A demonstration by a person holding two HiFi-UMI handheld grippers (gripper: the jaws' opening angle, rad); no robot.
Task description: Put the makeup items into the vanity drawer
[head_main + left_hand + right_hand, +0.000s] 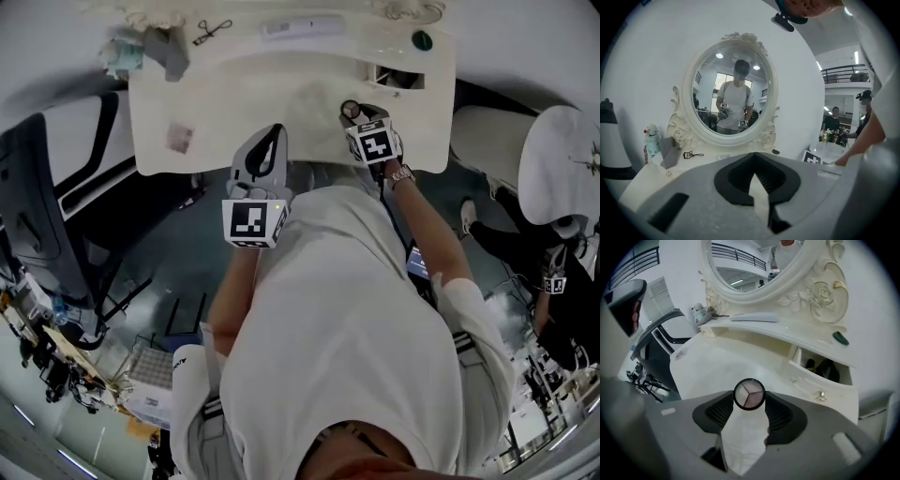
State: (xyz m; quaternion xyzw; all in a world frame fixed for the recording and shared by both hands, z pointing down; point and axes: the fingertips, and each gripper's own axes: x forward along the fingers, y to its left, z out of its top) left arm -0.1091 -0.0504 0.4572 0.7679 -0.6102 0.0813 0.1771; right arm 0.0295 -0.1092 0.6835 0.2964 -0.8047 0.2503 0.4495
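Compact [749, 393], probably light, stiff and slick-rimmed, sat pinched across its edges in our right claw [749, 399]; our left claw [757, 180] was pressed together, empty.

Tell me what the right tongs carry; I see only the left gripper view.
Observer: The right tongs grip a round compact with three shades.
Operator: Where does it go?
Observer: Into the drawer, open at the right, with dark things inside.
Operator: Is the compact above it?
Observer: No, above the bare tabletop, left of the drawer in the right gripper view.
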